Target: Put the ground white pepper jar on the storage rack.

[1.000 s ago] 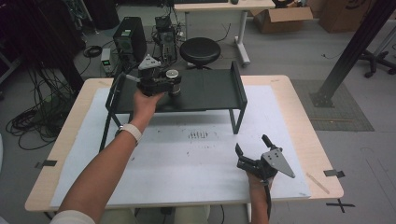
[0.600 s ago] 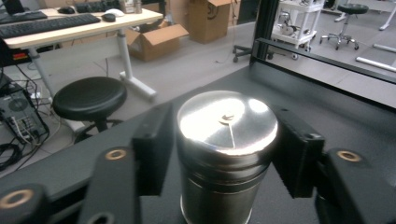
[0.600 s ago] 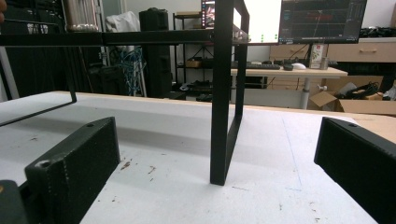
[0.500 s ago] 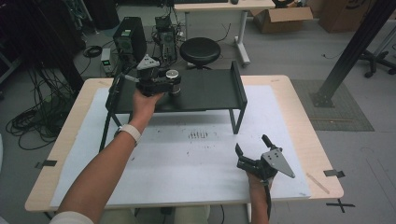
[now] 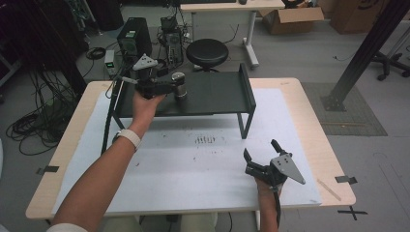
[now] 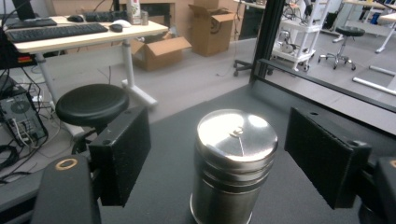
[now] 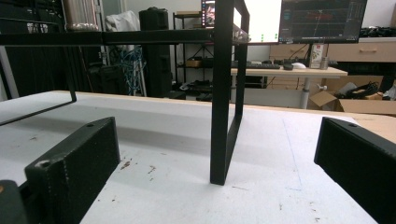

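**Left gripper bracketing a steel canister on the black shelf**

High view: one person is working with two grippers at a white-topped table [image 5: 159, 188]. The left gripper [image 5: 175, 88] is reaching over the single black metal shelf [image 5: 217, 94] and flanking one steel canister [image 5: 179, 85] standing upright on its deck, toward the shelf's left half. The right gripper [image 5: 260, 155] is resting low on the table near the front right, well apart from the shelf, with its jaws spread and nothing between them.

Left gripper view: the steel canister [image 6: 233, 163], lidded and shiny, is sitting between the two black pads [image 6: 122, 154], which are standing wide open with a clear gap on each side, so nothing is being gripped. By my reading, this is either the approach before a grasp or the moment after a release; the pictures are not settling which. If a pick-up is intended, the next move is calling for closing squarely on the smooth round wall, below the lid, so it is not slipping.

Right gripper view: the right gripper [image 7: 219, 182] is lying open and empty, looking along the table toward one shelf leg [image 7: 226, 98].
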Demonstrator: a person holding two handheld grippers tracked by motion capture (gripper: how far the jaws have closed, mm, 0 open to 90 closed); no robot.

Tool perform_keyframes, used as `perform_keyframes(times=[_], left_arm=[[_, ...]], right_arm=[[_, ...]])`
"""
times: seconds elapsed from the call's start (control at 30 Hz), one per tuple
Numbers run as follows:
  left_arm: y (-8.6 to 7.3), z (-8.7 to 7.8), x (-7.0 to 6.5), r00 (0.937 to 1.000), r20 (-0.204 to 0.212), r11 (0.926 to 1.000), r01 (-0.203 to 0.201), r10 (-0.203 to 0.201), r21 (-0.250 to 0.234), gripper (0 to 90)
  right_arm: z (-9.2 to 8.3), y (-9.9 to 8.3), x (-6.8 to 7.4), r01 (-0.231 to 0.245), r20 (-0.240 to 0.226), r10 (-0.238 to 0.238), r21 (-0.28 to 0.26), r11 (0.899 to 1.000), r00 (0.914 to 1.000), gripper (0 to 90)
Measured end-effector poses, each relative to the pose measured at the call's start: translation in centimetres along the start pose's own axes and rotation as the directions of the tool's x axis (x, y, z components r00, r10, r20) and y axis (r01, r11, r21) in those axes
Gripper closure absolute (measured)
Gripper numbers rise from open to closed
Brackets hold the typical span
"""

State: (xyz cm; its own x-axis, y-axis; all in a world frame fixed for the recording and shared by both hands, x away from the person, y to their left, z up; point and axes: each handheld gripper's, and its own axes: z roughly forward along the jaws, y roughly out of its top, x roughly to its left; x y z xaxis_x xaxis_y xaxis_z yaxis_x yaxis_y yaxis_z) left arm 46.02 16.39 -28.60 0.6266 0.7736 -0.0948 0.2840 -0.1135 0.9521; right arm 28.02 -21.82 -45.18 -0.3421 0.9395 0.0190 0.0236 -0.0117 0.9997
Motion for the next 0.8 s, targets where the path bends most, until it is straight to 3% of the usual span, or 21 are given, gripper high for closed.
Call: perform_keyframes(times=[0.37, 0.6, 0.7, 0.8], left_arm=[[0.7, -1.3, 0.0, 0.9996, -0.003, 0.9978, 0.029, -0.029, -0.059, 7.9], [0.7, -2.4, -0.1, 0.9976, -0.038, 0.9927, 0.054, -0.059, -0.108, 0.5], [0.5, -3.1, 0.1, 0.997, -0.019, 0.9886, 0.071, -0.075, -0.133, 0.2], [0.6, -3.8, 0.0, 0.998, -0.023, 0.9894, 0.056, -0.059, -0.134, 0.2]], right_arm=[[0.0, 0.0, 0.0, 0.003, 0.0, -0.003, 0.001, 1.0, 1.0, 0.0], [0.0, 0.0, 0.0, 0.003, 0.0, -0.003, 0.001, 1.0, 1.0, 0.0], [0.0, 0.0, 0.0, 0.002, 0.0, -0.002, 0.0, 1.0, 1.0, 0.0], [0.0, 0.0, 0.0, 0.001, 0.0, -0.001, 0.002, 1.0, 1.0, 0.0]])
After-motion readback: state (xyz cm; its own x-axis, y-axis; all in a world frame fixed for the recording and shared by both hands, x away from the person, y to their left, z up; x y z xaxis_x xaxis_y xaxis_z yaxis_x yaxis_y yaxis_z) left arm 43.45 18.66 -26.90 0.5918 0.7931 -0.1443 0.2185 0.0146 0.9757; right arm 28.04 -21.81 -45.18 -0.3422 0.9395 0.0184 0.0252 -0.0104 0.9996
